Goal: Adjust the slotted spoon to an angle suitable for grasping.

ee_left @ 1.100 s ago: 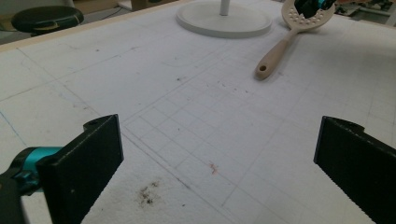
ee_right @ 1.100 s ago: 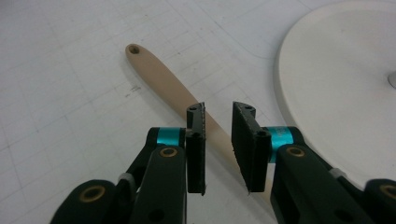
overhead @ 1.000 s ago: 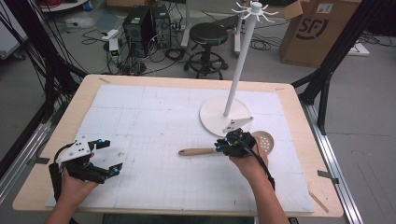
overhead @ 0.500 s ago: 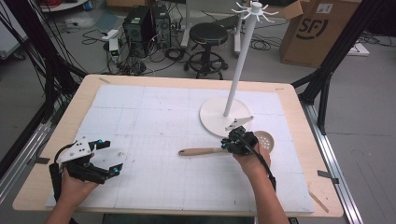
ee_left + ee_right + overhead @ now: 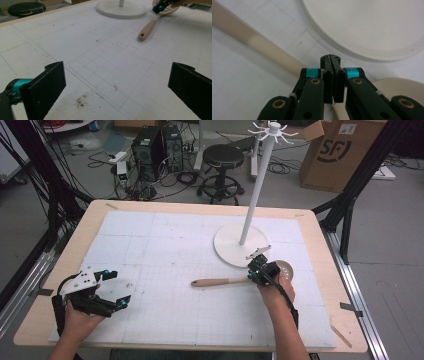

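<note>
A wooden slotted spoon [image 5: 220,282] lies flat on the white mat, handle to the left and round bowl [image 5: 286,269] to the right. My right gripper [image 5: 257,270] sits over the spoon's neck, just in front of the white stand's base [image 5: 232,247]. Its jaws have just been closing and now stand shut, pads meeting at the tip [image 5: 330,60]. The spoon's handle [image 5: 262,45] runs under them, and I see nothing between the pads. My left gripper [image 5: 112,287] rests at the near left, wide open over bare mat [image 5: 117,82]. It sees the spoon [image 5: 150,26] far off.
The white stand's pole [image 5: 255,190] rises from the round base [image 5: 367,25] to a ring of hooks at its top [image 5: 272,131]. The mat [image 5: 165,245] covers a wooden table. A stool, computers and a cardboard box stand beyond the far edge.
My right gripper has shifted a little to the right along the spoon and sunk toward it. The spoon and the left gripper have kept their places.
</note>
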